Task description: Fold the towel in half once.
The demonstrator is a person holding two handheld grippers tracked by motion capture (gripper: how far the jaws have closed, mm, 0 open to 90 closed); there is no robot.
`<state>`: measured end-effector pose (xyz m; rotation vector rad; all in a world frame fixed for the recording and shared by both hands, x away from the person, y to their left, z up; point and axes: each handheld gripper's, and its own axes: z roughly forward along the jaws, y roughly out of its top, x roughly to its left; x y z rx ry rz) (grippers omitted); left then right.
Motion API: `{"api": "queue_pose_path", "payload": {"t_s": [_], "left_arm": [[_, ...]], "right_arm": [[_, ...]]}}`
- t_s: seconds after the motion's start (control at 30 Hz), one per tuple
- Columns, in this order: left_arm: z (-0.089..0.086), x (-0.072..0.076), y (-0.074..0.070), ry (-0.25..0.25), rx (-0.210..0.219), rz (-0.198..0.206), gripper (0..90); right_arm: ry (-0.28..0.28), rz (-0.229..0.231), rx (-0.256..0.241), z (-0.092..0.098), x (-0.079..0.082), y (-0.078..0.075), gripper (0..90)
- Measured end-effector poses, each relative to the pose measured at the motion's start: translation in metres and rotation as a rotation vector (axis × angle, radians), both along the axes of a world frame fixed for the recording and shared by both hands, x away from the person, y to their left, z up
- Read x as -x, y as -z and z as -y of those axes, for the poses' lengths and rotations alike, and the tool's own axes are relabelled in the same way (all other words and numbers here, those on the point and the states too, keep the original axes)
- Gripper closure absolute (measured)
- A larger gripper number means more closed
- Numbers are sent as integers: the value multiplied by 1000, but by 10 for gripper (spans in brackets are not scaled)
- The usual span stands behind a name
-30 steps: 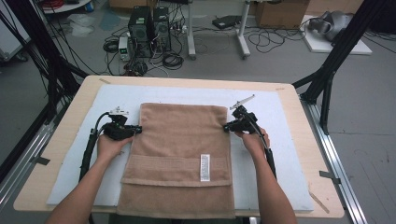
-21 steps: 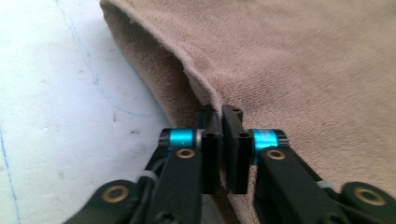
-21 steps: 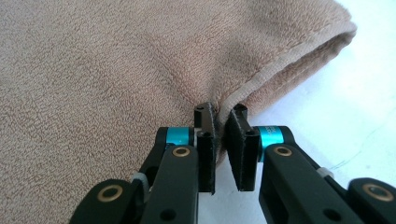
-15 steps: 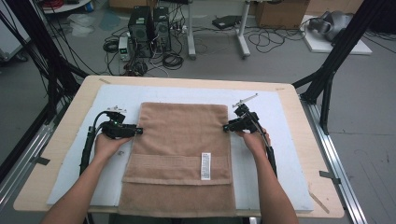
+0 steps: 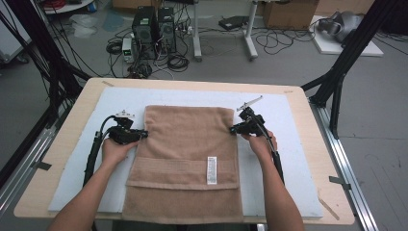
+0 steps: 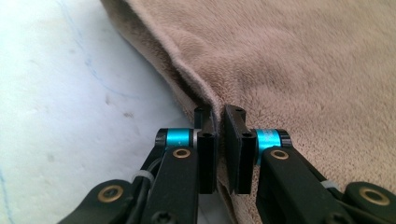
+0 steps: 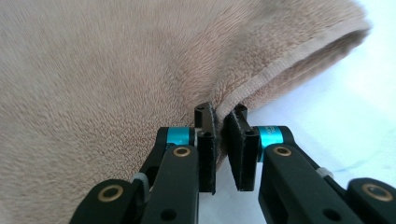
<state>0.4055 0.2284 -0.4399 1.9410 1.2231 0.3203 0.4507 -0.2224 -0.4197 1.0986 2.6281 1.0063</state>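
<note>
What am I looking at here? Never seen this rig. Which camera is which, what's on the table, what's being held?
There is no robot arm: a person holds a hand-operated tool with two black jaws in each hand. The high view looks down on the table from above the person's side. The other two pictures come from cameras riding on each tool, looking along its jaws. On the white pad lies a folded brown towel with a white label. The left tongs are pinched on the towel's left edge, the right tongs on its right edge. The floor behind holds computers and cables.
</note>
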Motion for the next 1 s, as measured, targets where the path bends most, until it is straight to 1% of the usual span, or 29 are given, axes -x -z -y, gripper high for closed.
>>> {"api": "queue_pose_path", "payload": {"t_s": [0.03, 0.1, 0.13, 0.17, 0.2, 0.23, 0.27, 0.3, 0.33, 0.43, 0.47, 0.5, 0.57, 0.63, 0.67, 0.73, 0.8, 0.83, 0.87, 0.9, 0.93, 1.0], "left_arm": [[1, -3, 0, -16, 14, 4, 838], [4, -9, -3, -28, 16, 9, 839], [6, -11, -4, -26, 9, 17, 839], [7, -13, -5, -28, 18, 26, 838], [8, -16, -5, -28, 22, 9, 838], [9, -19, -4, -23, 13, 4, 838], [9, -20, -4, -21, 6, 1, 838], [10, -21, -3, -24, 6, 0, 837], [10, -21, -2, -26, 10, -1, 837], [8, -21, -1, -18, 7, -13, 827], [6, -21, -2, -14, 2, -11, 826], [6, -20, -3, -15, 7, -6, 823], [5, -19, -5, -12, -4, -5, 813], [3, -17, -7, -12, -19, -6, 793], [2, -15, -8, 2, -37, -6, 772], [2, -9, -10, 26, -71, 12, 749], [1, -3, -14, 31, -70, 34, 706], [0, 0, -17, 42, -79, 36, 695], [-1, 3, -19, 45, -84, 48, 686], [-2, 7, -20, 49, -82, 66, 674], [-3, 12, -22, 57, -71, 72, 664], [-3, 21, -24, 80, -69, 87, 648]], "right_arm": [[6, 6, -6, 2, -1, -1, 830], [20, 19, -7, 5, -1, -2, 830], [29, 22, -12, 6, -2, -2, 830], [33, 23, -13, 8, -3, -2, 830], [42, 24, -15, 9, -4, -1, 828], [51, 19, -16, 11, -5, 0, 827], [61, 18, -29, 13, -6, 2, 826], [67, 13, -34, 14, -8, 4, 822], [69, 8, -29, 14, -9, 7, 813], [78, 4, -18, 13, -10, 10, 772], [84, 16, -12, 14, -10, 10, 750], [100, 28, -5, 15, -9, 8, 742], [114, 31, -15, 20, -7, 4, 702], [117, 13, -41, 25, -4, 1, 681], [113, 8, -44, 25, -2, -1, 666], [90, 9, -34, 23, 4, -6, 639], [59, 22, -22, 18, 10, -11, 616], [44, 26, -17, 16, 14, -14, 607], [30, 37, -16, 15, 17, -17, 593], [19, 39, -19, 13, 20, -19, 577], [12, 38, -22, 12, 23, -21, 567], [-15, 54, -27, 10, 30, -24, 536]]}}
